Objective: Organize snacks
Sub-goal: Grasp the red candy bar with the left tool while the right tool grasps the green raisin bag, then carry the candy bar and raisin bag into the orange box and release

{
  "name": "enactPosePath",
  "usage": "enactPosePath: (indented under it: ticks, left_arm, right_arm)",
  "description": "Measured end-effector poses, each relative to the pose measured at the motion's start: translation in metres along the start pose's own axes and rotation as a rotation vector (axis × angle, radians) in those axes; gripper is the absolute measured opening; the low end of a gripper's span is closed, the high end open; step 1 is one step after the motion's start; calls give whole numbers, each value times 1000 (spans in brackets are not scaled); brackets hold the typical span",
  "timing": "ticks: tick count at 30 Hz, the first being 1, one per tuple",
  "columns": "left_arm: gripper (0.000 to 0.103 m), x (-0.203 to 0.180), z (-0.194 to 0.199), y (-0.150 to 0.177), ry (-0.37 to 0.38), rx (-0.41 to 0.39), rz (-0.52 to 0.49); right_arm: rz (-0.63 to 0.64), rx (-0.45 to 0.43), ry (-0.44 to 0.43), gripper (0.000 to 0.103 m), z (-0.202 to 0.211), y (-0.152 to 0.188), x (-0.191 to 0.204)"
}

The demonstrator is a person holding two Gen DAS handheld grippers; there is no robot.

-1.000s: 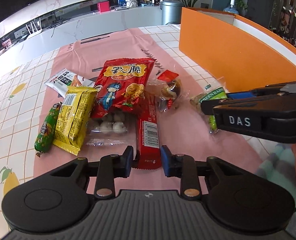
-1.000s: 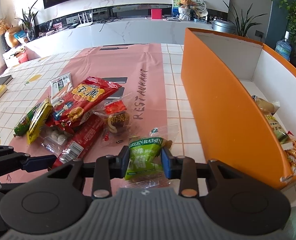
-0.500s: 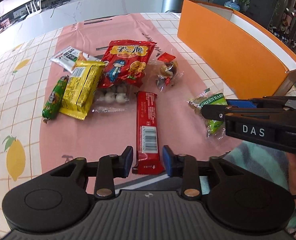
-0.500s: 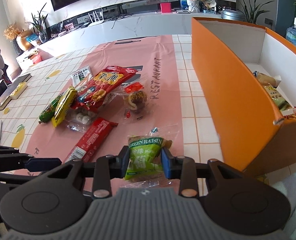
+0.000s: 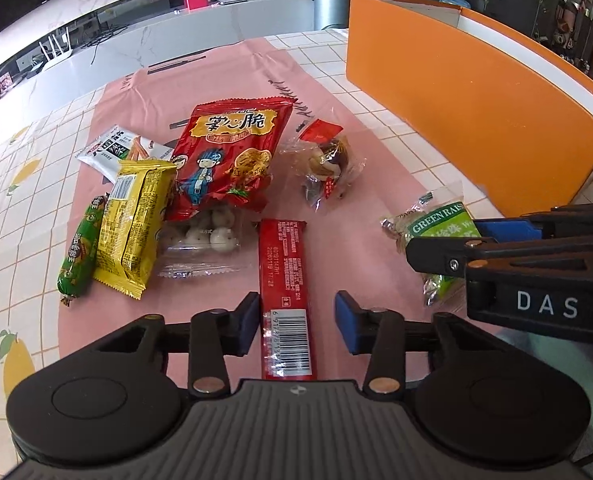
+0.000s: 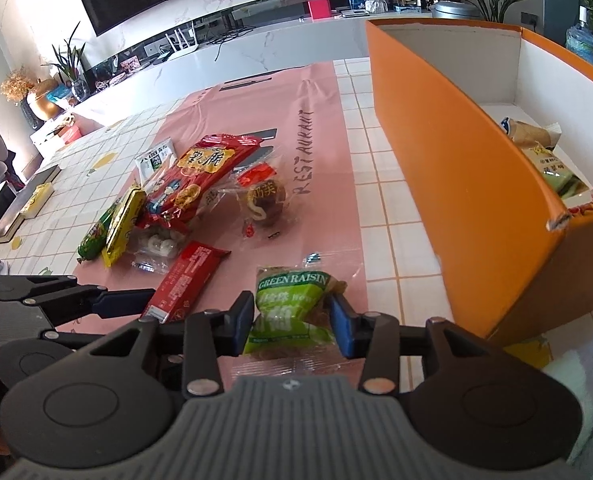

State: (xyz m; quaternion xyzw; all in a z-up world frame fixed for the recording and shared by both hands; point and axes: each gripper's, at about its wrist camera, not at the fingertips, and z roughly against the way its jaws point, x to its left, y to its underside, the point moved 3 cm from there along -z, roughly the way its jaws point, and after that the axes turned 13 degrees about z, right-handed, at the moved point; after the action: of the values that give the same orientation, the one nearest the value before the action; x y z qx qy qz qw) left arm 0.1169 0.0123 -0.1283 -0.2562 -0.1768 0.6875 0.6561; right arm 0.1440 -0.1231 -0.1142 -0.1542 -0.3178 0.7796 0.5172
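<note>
On the pink mat we see 1 long red foil bar lying flat, barcode end toward us. Well to its right lies 1 green crinkled raisin packet. Farther back, 1 large red crisp bag overlaps a clear pouch of white balls, beside 1 yellow wrapper and 1 green sausage stick.

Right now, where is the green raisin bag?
The green raisin bag lies on the pink mat, between the right gripper's fingers, beside the orange box.
</note>
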Motion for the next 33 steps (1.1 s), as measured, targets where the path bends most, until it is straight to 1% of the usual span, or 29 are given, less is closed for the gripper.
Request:
enactPosePath:
  ticks: [1, 3, 8, 9, 10, 12, 17, 21, 24, 27, 30, 33]
  left_arm:
    - [35, 1, 0, 0, 2, -3, 10]
    - [27, 3, 1, -1, -1, -5, 30]
    - [27, -1, 6, 1, -16, -25, 22]
    - [27, -2, 9, 1, -15, -32, 22]
    - [27, -3, 12, 1, -15, -39, 22]
    - [27, -4, 21, 0, -17, -53, 28]
    - [27, -5, 46, -3, -21, -95, 46]
    - [27, -9, 68, -12, -7, -131, 76]
    - [27, -14, 86, -21, 16, -160, 93]
    - [27, -24, 102, -31, 48, -190, 92]
    - [27, -38, 114, -41, 100, -210, 85]
    - [27, -56, 123, -53, 133, -234, 59]
  right_arm:
    - [3, 2, 0, 42, 0, 0, 0]
    - [9, 2, -1, 42, 0, 0, 1]
    - [19, 2, -5, 40, 1, 1, 2]
    - [22, 1, -4, 38, 1, 1, 3]
    - [26, -2, -4, 35, 2, 1, 3]
    - [28, 3, -4, 34, 5, 2, 4]
    - [-1, -1, -9, 32, 16, 3, 1]
    - [37, -60, -10, 32, 44, 0, 5]
    - [54, -117, -2, 32, 73, -4, 3]
    - [50, -163, 10, 32, 100, -10, -7]
    - [46, -207, 25, 32, 124, -17, -20]
    - [63, -242, 66, 32, 144, -28, -36]
